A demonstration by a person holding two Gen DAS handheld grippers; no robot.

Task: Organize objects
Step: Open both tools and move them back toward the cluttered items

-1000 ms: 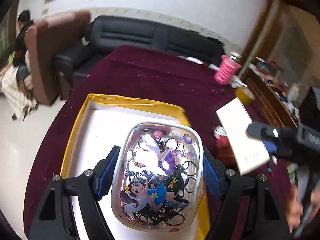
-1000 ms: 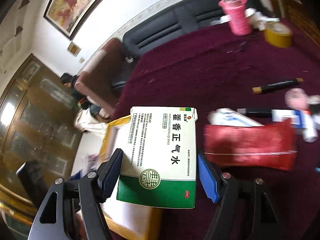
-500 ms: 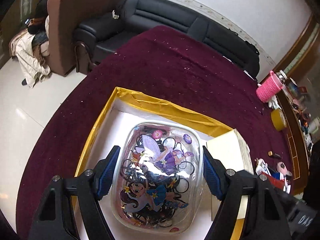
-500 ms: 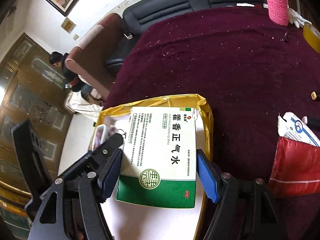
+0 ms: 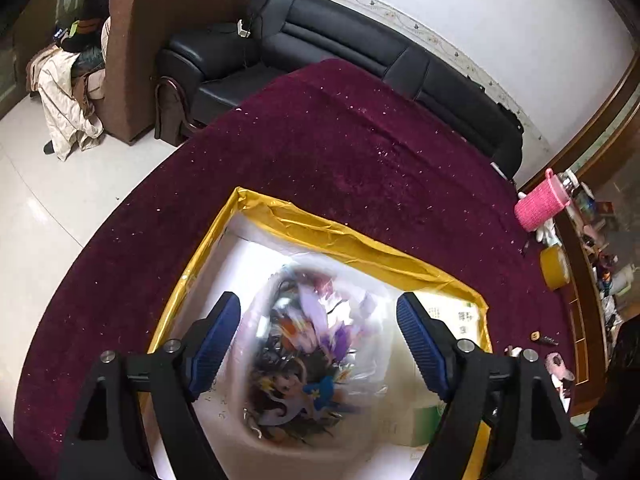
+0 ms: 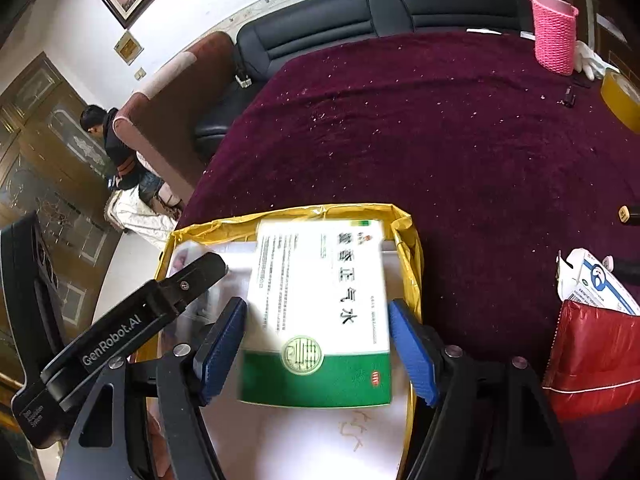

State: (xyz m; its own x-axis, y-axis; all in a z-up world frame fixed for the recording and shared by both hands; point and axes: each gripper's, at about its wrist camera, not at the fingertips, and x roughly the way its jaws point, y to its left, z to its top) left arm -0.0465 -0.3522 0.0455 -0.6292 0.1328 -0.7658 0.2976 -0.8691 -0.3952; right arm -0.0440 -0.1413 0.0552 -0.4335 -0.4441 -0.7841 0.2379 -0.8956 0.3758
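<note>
Left gripper: jaws opening, blue pads clear of the clear case between them. Case blurred, full of hair ties and cartoon stickers, low in the tray, on or just above its white floor; contact hard to tell.

Right gripper: jaws spread, a sliver of gap at each pad, medicine box between them and not pinched. Box white with a green band at its near end, blurred, lying flat over the tray's right half, far end close to the far yellow wall. Same box visible right of the case in the left view.

Tray yellow-rimmed, white inside, on the maroon cloth at the table's near-left part. Left gripper's black body crossing the right view at left.

Further right on the cloth: red pouch, opened white-and-blue carton just beyond it. Far right: pink knitted sleeve, yellow tape roll. Beyond the table, black sofa, brown armchair with a person seated there.
</note>
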